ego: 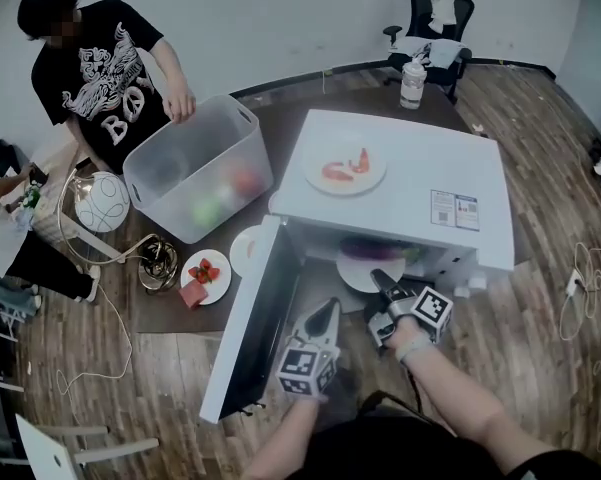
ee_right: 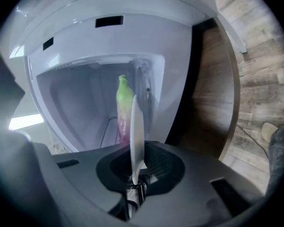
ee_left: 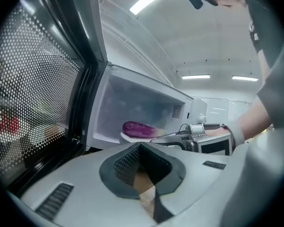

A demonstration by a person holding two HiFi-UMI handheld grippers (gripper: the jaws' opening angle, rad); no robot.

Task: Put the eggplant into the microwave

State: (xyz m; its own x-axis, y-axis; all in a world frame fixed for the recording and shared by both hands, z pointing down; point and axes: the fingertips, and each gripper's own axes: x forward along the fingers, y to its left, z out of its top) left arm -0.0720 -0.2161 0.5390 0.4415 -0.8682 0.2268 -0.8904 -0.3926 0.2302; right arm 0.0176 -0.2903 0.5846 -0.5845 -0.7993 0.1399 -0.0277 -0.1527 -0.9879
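Two claws: right claw (ego: 380, 281) pinches plate (ego: 355, 271) bearing eggplant (ego: 367, 249), left claw (ego: 331, 307) pressed together; microwave (ego: 400, 163) label (ego: 454, 210) unreadable

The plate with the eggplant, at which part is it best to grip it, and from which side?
Grip the plate by its near rim, from the open front of the microwave. The rim is thin and bare; the eggplant lies across the middle. The right gripper is shut on that edge.

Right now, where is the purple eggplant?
In the head view the eggplant lies on a white plate inside the mouth of the open microwave, just beyond the right gripper that grips the plate's edge.
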